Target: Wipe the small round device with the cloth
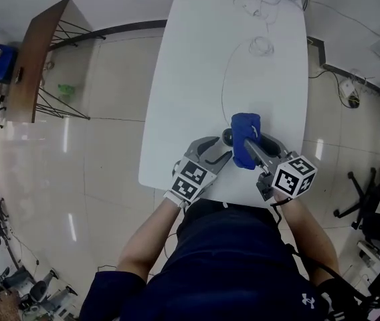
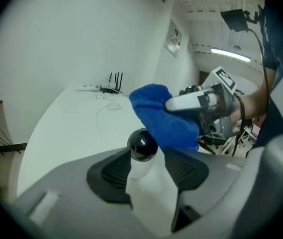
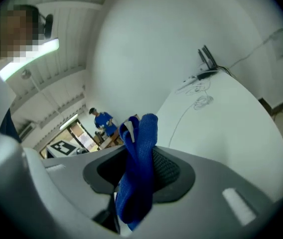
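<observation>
The head view alone gives the layout: the left gripper (image 1: 221,151) and the right gripper (image 1: 249,147) meet nose to nose over the near end of the white table (image 1: 197,79), with the blue cloth (image 1: 245,138) bunched between them and only a dark sliver of the small round device (image 1: 227,137) showing at the cloth's left edge. The left gripper view shows what that view hides. The device (image 2: 142,156) has a glossy black dome on a white body and stands upright between the two dark pads of the left gripper (image 2: 149,169), which pinch its white body from either side. The cloth (image 2: 164,116) hangs just behind and to the right of the dome, close against it, carried by the right gripper (image 2: 179,102). Only the right gripper view makes that grip plain – the right gripper (image 3: 139,169) is clamped on a folded strip of the cloth (image 3: 140,163), which stands up past the pads and trails below them. That view also catches a person in blue (image 3: 103,119) far off in the room. A router (image 2: 112,87) with antennas and a thin cable (image 2: 106,111) lie at the table's far end. Both bare forearms reach forward from the torso and angle inward – the left forearm (image 1: 151,236) from the lower left, the right forearm (image 1: 309,236) from the lower right.
</observation>
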Demonstrator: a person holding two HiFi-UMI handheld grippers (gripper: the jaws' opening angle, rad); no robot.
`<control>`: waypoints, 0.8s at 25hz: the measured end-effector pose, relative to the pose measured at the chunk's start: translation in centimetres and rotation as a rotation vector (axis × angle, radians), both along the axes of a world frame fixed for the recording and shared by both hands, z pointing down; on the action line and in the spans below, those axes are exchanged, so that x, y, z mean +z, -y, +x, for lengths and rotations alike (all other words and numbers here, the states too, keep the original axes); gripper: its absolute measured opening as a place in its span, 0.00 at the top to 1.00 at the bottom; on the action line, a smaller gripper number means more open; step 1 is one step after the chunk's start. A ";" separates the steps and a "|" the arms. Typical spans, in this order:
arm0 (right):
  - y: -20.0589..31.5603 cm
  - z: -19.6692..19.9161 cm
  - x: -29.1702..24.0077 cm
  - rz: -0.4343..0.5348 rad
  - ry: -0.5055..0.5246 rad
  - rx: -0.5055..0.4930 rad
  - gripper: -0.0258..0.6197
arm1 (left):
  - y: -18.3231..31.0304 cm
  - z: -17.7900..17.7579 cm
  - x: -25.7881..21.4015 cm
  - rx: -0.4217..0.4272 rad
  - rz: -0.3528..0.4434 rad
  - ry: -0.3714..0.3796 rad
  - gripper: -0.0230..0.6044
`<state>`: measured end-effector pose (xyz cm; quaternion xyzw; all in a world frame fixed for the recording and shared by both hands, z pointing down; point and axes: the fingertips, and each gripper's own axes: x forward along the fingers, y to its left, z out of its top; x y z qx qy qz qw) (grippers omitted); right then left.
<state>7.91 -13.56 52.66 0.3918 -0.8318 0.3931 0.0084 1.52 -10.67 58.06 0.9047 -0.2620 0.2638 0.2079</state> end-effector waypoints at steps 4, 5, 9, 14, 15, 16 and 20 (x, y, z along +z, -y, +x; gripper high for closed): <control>0.3 2.6 1.5 -0.093 0.158 0.123 0.74 | 0.0 0.3 0.6 0.020 -0.025 0.000 0.62; 0.2 3.1 2.2 -0.120 0.194 0.142 0.74 | -0.1 0.3 0.8 0.019 -0.031 0.002 0.62; 0.2 4.1 6.0 -0.242 0.279 0.183 0.74 | -0.1 0.3 1.5 0.022 -0.049 0.015 0.62; 0.6 3.9 10.2 -0.295 0.161 0.155 0.74 | 1.0 1.1 2.1 0.015 -0.040 0.006 0.62; 0.7 3.7 10.9 -0.303 0.140 0.155 0.74 | 1.3 0.9 2.3 0.004 -0.036 0.001 0.62; 0.5 3.4 11.6 -0.321 0.120 0.158 0.74 | 1.2 0.5 2.5 -0.009 -0.041 -0.004 0.63; -0.9 1.2 12.3 -0.381 0.083 0.143 0.74 | -0.7 -1.1 2.2 -0.049 -0.106 -0.003 0.63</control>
